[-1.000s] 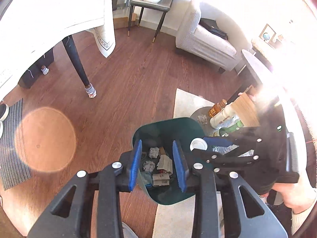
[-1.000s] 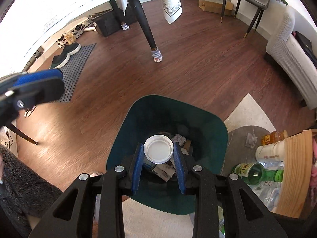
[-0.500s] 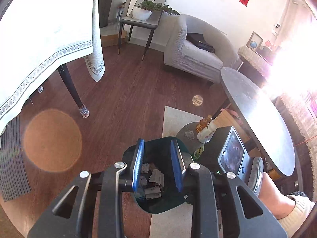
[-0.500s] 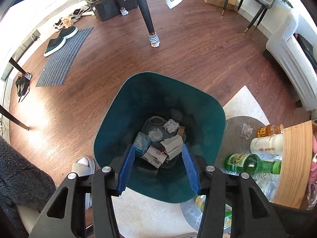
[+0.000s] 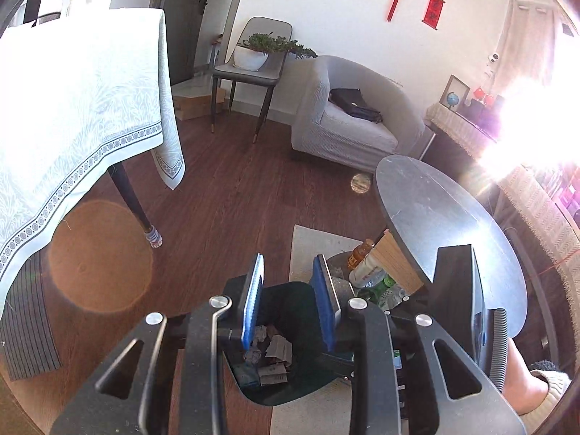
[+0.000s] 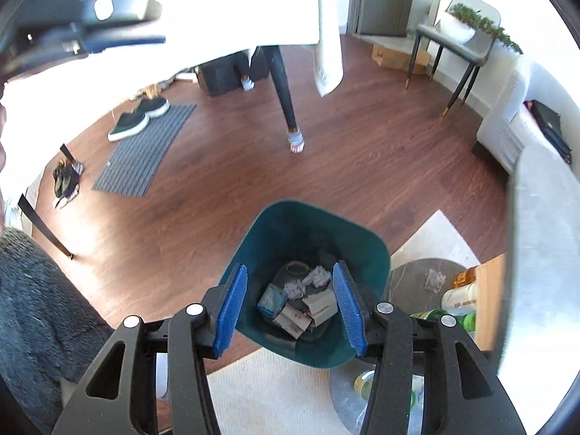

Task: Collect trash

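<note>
A teal trash bin [image 6: 290, 224] stands on the wood floor at the rug's edge, holding crumpled paper [image 6: 319, 276], small cartons [image 6: 319, 301] and a blue packet [image 6: 270, 299]. My right gripper [image 6: 288, 304] is open and empty, high above the bin. My left gripper [image 5: 290, 301] is open and empty, also above the bin [image 5: 290, 388], higher up. The left gripper also shows at the top left of the right wrist view [image 6: 90, 21].
A round grey side table [image 5: 446, 217] is to the right, with bottles [image 5: 366, 268] on a lower shelf beneath it. A cloth-covered dining table [image 5: 72, 108], its leg [image 6: 286, 98], a doormat with shoes [image 6: 145, 148], an armchair [image 5: 348, 119] and a chair with a plant [image 5: 253, 58] surround the floor.
The right gripper opened and dropped the white lid into the bin. Both grippers rose and pulled back from the bin, tilting up toward the room.
</note>
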Demonstrator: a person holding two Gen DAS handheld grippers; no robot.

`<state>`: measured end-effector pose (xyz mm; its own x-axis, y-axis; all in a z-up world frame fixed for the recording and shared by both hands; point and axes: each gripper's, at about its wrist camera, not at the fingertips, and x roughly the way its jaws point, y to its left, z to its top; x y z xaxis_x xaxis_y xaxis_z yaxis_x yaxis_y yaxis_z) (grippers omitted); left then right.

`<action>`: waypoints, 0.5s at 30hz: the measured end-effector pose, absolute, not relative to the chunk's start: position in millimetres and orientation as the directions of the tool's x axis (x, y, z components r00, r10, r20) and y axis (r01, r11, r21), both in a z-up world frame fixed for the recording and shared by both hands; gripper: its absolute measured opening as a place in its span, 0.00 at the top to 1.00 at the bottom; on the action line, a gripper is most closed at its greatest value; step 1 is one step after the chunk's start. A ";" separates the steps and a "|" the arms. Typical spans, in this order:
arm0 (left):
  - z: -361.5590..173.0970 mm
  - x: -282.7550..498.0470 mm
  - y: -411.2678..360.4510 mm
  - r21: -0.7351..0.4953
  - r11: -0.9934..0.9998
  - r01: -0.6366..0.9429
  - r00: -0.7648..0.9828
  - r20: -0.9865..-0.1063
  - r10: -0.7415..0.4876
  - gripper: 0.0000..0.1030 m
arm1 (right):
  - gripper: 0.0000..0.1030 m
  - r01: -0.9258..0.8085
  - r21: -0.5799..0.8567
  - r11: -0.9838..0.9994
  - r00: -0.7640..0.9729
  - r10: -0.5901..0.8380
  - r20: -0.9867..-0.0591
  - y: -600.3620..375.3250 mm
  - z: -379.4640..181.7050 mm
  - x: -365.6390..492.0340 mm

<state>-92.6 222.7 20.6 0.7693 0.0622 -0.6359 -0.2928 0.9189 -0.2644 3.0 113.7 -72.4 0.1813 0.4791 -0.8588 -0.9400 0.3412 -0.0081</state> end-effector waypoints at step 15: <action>28.1 -107.3 153.2 -0.157 0.944 -0.291 0.785 -0.603 0.142 0.23 | 0.51 -0.794 -0.005 0.608 0.435 0.563 -0.703 -36.4 5.3 31.5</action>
